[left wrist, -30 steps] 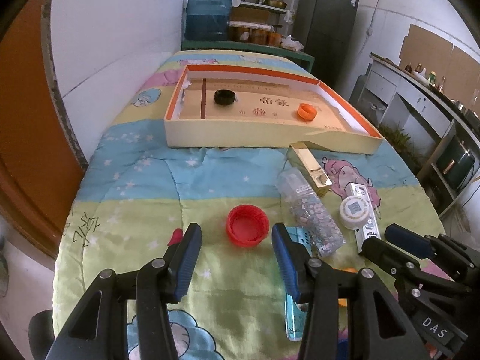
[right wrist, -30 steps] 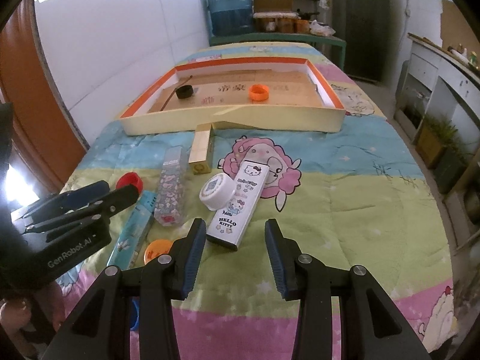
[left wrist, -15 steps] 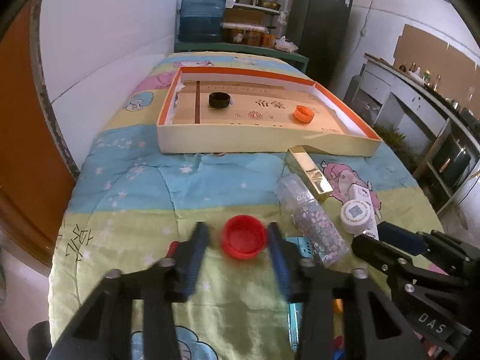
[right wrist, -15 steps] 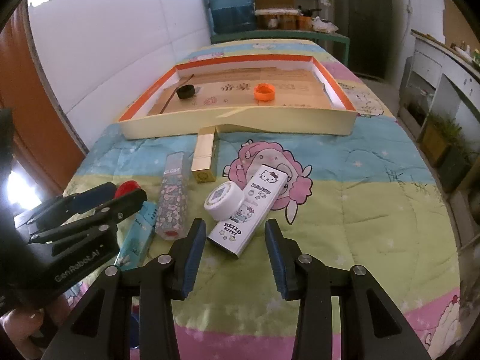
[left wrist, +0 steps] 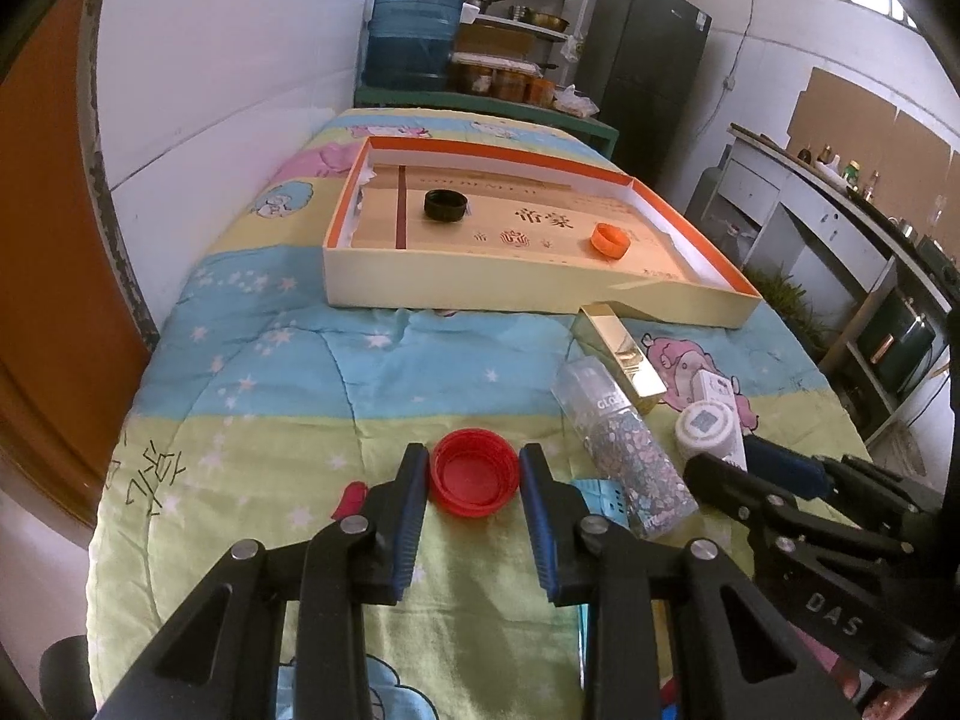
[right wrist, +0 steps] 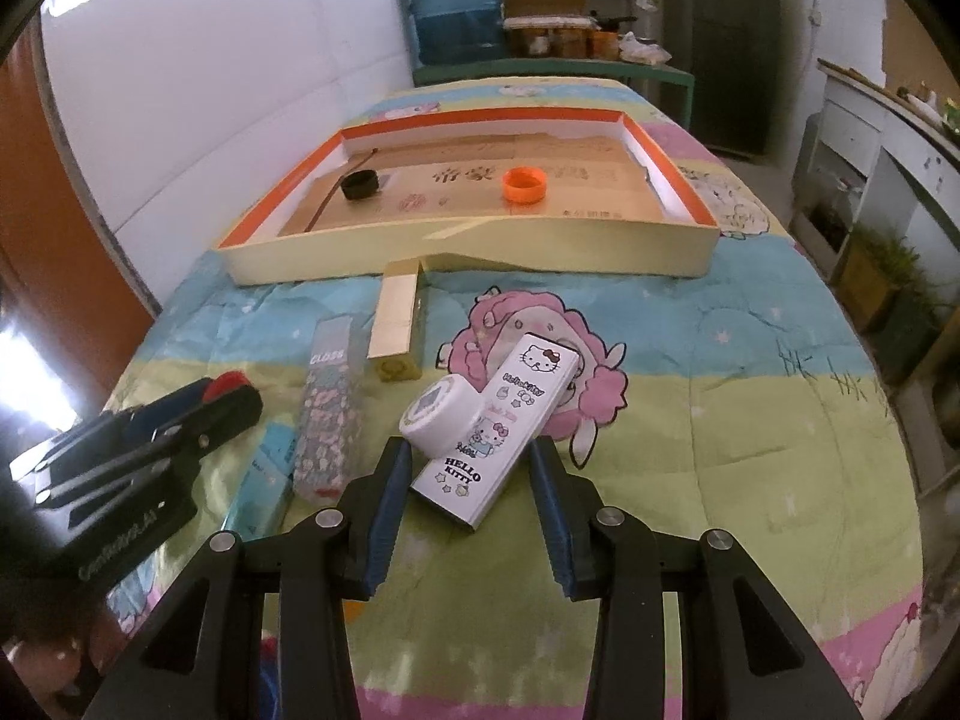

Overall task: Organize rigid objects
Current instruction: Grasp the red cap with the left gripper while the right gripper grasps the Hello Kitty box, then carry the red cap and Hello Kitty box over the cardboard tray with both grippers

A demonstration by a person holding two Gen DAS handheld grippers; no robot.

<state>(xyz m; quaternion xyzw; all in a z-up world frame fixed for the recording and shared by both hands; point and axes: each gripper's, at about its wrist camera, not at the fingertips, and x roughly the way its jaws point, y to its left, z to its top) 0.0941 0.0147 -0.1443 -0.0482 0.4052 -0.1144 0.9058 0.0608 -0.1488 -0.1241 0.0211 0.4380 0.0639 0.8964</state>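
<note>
The left tool (left wrist: 474, 471) has just closed its blue pads onto the round red plastic bottle cap (left wrist: 474, 472), near the long cardboard tray (left wrist: 540, 294) on the quilted bed; lifting looks next. The right tool (right wrist: 471, 468) hangs open around the white Hello Kitty box (right wrist: 501, 429).

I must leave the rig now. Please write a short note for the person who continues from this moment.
Left gripper: jaws just closed on the red cap, which lies on the quilt.
Right gripper: open around the near end of the Hello Kitty box; pads apart from it.
Done: black cap and orange cap lie in the tray.
Left: red cap, gold box, glitter tube, white jar, Hello Kitty box, teal box.
</note>
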